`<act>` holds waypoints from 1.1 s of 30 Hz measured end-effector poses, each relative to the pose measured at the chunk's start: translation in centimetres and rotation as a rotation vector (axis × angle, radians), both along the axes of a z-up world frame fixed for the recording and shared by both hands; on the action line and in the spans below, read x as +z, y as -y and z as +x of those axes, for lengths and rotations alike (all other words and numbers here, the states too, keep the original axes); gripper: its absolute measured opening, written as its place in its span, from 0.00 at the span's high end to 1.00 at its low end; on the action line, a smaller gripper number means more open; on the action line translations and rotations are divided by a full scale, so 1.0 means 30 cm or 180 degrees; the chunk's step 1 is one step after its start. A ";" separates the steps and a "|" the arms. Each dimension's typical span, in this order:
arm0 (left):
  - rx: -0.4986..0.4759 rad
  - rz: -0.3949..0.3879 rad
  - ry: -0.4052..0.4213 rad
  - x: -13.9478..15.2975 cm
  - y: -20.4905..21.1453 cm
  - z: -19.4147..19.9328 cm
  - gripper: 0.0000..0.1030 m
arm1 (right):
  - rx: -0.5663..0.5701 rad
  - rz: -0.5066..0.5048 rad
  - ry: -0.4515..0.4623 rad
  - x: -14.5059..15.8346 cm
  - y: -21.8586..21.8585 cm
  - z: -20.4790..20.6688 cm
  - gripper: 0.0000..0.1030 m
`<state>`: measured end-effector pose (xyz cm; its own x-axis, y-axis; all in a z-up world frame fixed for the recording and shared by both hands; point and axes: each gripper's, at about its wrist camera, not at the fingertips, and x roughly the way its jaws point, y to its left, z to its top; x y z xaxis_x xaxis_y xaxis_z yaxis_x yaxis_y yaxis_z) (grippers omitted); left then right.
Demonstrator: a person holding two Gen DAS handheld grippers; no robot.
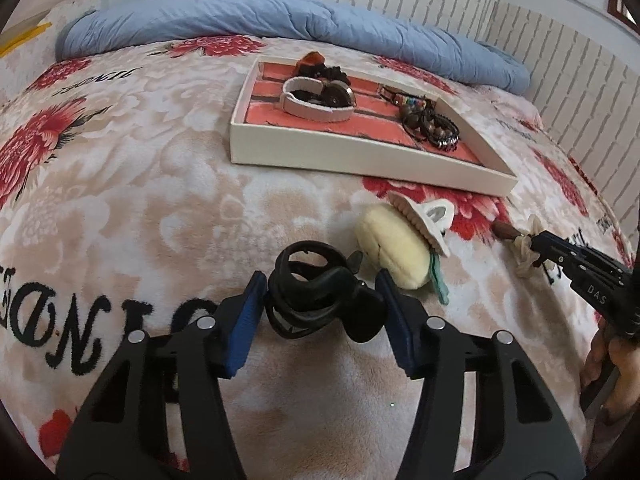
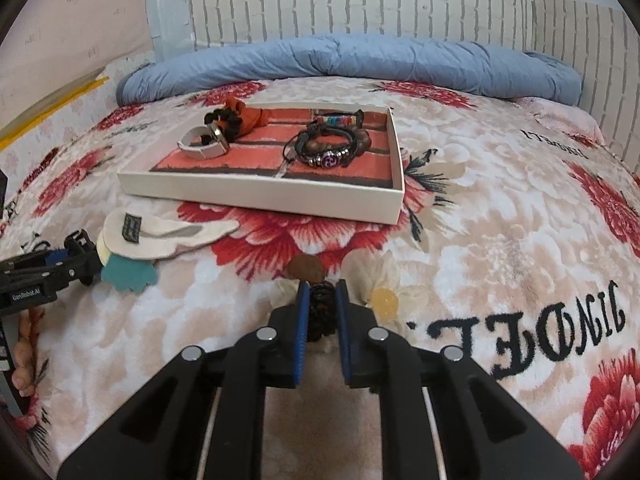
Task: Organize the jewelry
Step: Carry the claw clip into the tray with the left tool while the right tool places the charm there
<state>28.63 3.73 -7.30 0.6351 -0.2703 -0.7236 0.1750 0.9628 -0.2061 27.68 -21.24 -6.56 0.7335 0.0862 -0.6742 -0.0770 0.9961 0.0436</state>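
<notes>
A white tray [image 1: 360, 158] with a red lining lies on the bed; it also shows in the right wrist view [image 2: 260, 196]. In it lie a white watch [image 1: 316, 110], dark bead bracelets [image 1: 432, 128] and an orange item [image 2: 250, 118]. My left gripper [image 1: 322, 294] is open, its blue pads on either side of a black watch [image 1: 316, 292] lying on the blanket. My right gripper [image 2: 322, 306] is shut on a dark braided bracelet [image 2: 322, 308] with a brown bead [image 2: 306, 268] and a cream flower [image 2: 384, 292], low over the blanket.
A cream plush hair clip [image 1: 400, 240] with a teal tag lies in front of the tray. A rolled blue quilt [image 1: 280, 20] lies along the far side by a white brick wall [image 2: 360, 0]. The flowered blanket [image 1: 120, 200] covers the bed.
</notes>
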 end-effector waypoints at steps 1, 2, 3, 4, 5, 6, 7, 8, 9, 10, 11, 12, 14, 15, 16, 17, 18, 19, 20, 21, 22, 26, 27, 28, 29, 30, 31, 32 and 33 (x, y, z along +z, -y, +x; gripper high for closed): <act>0.0024 -0.0020 0.0032 0.011 -0.007 -0.005 0.47 | 0.0001 0.0028 0.0003 0.005 0.003 0.005 0.87; 0.0036 -0.0023 0.0061 0.020 -0.012 -0.010 0.47 | -0.0004 0.0065 0.0010 0.013 0.007 0.015 0.87; 0.0047 -0.0015 0.0098 0.031 -0.015 -0.014 0.47 | -0.0005 0.0084 0.0014 0.018 0.009 0.021 0.87; 0.0058 -0.0003 0.0133 0.042 -0.019 -0.016 0.47 | -0.0003 0.0094 0.0019 0.023 0.010 0.028 0.87; 0.0071 0.0010 0.0174 0.060 -0.022 -0.016 0.47 | 0.0003 0.0097 0.0026 0.031 0.011 0.038 0.87; 0.0072 0.0007 0.0193 0.070 -0.026 -0.016 0.47 | 0.0008 0.0096 0.0033 0.037 0.010 0.046 0.87; 0.0068 0.0007 0.0210 0.082 -0.029 -0.013 0.47 | 0.0016 0.0093 0.0039 0.045 0.008 0.054 0.87; 0.0065 0.0021 0.0237 0.097 -0.030 -0.008 0.47 | 0.0023 0.0090 0.0048 0.052 0.006 0.063 0.87; 0.0063 0.0035 0.0258 0.108 -0.030 -0.002 0.47 | 0.0027 0.0094 0.0051 0.059 0.005 0.072 0.87; 0.0061 0.0046 0.0277 0.119 -0.028 0.006 0.47 | 0.0031 0.0101 0.0056 0.065 0.004 0.080 0.87; 0.0060 0.0044 0.0302 0.133 -0.027 0.016 0.47 | 0.0037 0.0102 0.0069 0.074 0.001 0.088 0.87; 0.0055 0.0036 0.0318 0.144 -0.026 0.024 0.47 | 0.0046 0.0087 0.0083 0.083 -0.003 0.094 0.88; 0.0043 0.0028 0.0372 0.174 -0.020 0.044 0.47 | 0.0060 0.0043 0.0130 0.103 -0.013 0.104 0.88; 0.0040 0.0024 0.0391 0.183 -0.019 0.050 0.47 | 0.0064 0.0032 0.0147 0.111 -0.014 0.110 0.88; 0.0035 0.0017 0.0410 0.194 -0.016 0.057 0.47 | 0.0067 0.0021 0.0165 0.117 -0.016 0.115 0.88; 0.0026 0.0008 0.0427 0.203 -0.013 0.068 0.47 | 0.0068 0.0006 0.0182 0.125 -0.018 0.125 0.88; 0.0024 0.0008 0.0439 0.210 -0.009 0.078 0.47 | 0.0072 0.0002 0.0184 0.128 -0.018 0.133 0.88; 0.0020 0.0011 0.0453 0.217 -0.005 0.088 0.47 | 0.0077 -0.0002 0.0182 0.129 -0.019 0.142 0.88; 0.0015 0.0009 0.0460 0.220 -0.002 0.092 0.47 | 0.0086 -0.0008 0.0182 0.132 -0.021 0.149 0.88; 0.0010 0.0002 0.0466 0.224 0.003 0.098 0.47 | 0.0093 -0.0011 0.0186 0.134 -0.022 0.155 0.88; 0.0007 -0.0013 0.0471 0.228 0.005 0.103 0.47 | 0.0099 -0.0010 0.0192 0.137 -0.025 0.159 0.88; -0.0014 -0.0050 0.0503 0.255 0.020 0.138 0.47 | 0.0102 0.0015 0.0273 0.175 -0.035 0.187 0.88; -0.0016 -0.0033 0.0522 0.263 0.026 0.151 0.47 | 0.0096 0.0023 0.0300 0.188 -0.036 0.195 0.88; -0.0019 -0.0020 0.0539 0.272 0.032 0.166 0.47 | 0.0090 0.0027 0.0325 0.199 -0.036 0.203 0.88; -0.0021 -0.0016 0.0550 0.281 0.037 0.186 0.47 | 0.0079 0.0028 0.0351 0.213 -0.036 0.217 0.88; -0.0017 -0.0016 0.0550 0.285 0.042 0.206 0.47 | 0.0068 0.0028 0.0363 0.222 -0.036 0.231 0.88; -0.0003 -0.0010 0.0552 0.288 0.046 0.226 0.47 | 0.0053 0.0026 0.0363 0.230 -0.035 0.255 0.88; 0.0009 0.0007 0.0549 0.286 0.052 0.254 0.47 | 0.0040 0.0025 0.0353 0.233 -0.034 0.276 0.88; 0.0014 0.0024 0.0546 0.281 0.058 0.275 0.47 | 0.0030 0.0023 0.0331 0.230 -0.034 0.295 0.88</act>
